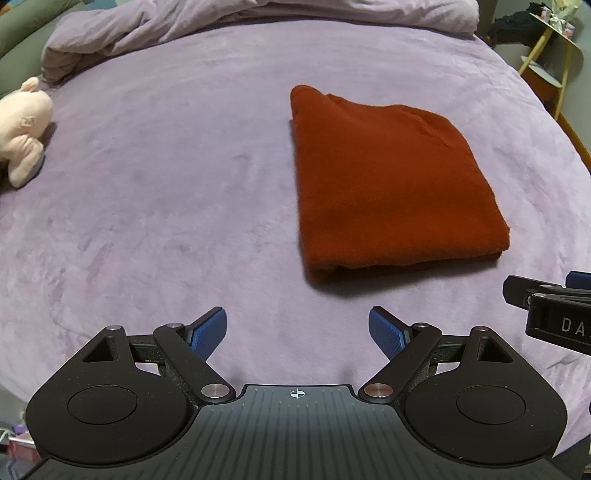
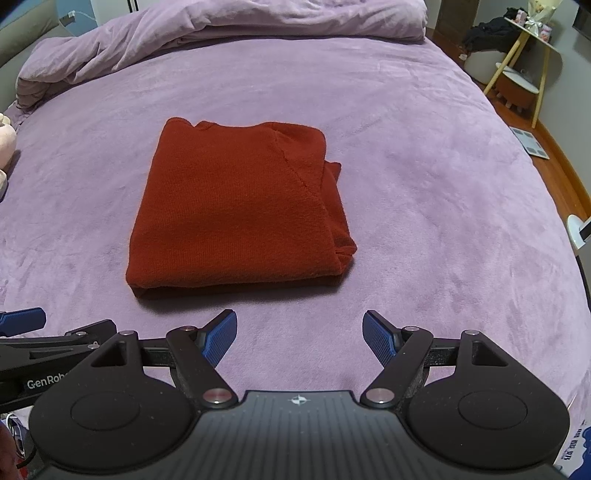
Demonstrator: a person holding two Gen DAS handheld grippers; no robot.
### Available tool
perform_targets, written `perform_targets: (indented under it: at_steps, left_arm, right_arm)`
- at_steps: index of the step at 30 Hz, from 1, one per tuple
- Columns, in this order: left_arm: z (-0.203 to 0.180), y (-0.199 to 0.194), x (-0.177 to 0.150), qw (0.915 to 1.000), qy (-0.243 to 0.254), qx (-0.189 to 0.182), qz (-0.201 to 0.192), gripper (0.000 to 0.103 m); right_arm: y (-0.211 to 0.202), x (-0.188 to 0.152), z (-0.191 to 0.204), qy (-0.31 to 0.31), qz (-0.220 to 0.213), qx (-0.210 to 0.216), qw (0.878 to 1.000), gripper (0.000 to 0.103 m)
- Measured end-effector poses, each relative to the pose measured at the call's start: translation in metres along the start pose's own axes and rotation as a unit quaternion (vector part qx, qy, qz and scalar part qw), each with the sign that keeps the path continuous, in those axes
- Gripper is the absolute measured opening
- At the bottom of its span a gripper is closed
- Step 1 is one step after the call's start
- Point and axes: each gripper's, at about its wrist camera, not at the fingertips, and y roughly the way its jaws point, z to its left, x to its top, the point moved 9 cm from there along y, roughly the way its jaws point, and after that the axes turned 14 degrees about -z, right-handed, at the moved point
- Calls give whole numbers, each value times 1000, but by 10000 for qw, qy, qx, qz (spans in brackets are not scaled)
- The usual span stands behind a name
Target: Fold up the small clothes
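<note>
A rust-red knitted garment point(image 1: 391, 184) point(image 2: 236, 210) lies folded into a neat rectangle on the purple bed cover point(image 1: 166, 192) point(image 2: 424, 192). My left gripper point(image 1: 297, 325) hovers over the cover just in front of the garment's near left corner, blue pads wide apart, nothing between them. My right gripper point(image 2: 299, 328) hovers in front of the garment's near right corner, also open and empty. Each gripper shows at the edge of the other's view, with the right gripper point(image 1: 550, 306) at far right and the left gripper point(image 2: 40, 339) at far left.
A bunched purple duvet point(image 2: 221, 33) lies along the far side of the bed. A pale pink plush toy point(image 1: 22, 129) rests at the left edge. To the far right stand a yellow-legged side table point(image 2: 532, 62) and wooden floor point(image 2: 569, 177).
</note>
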Motion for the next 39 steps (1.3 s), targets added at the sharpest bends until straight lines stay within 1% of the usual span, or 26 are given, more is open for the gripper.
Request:
perform_targets:
  at_steps: [14, 23, 31, 35, 39]
  left_arm:
    - [-1, 1, 2, 9999, -59, -126, 27, 89]
    - [-5, 0, 0, 9996, 242, 92, -65, 89]
    - [-6, -5, 2, 9990, 407, 120, -151, 89]
    - [-8, -6, 2, 9983, 545, 160, -141, 89]
    - [-10, -6, 2, 9983, 562, 123, -126, 89]
  right_arm:
    - [-1, 0, -1, 1, -7, -9, 10000, 75]
    - [-1, 0, 0, 8, 1, -17, 10000, 75]
    - [-1, -1, 0, -10, 10, -43, 10000, 75]
    - [-1, 0, 1, -8, 7, -49, 10000, 75]
    - [-1, 0, -1, -1, 5, -67, 10000, 75]
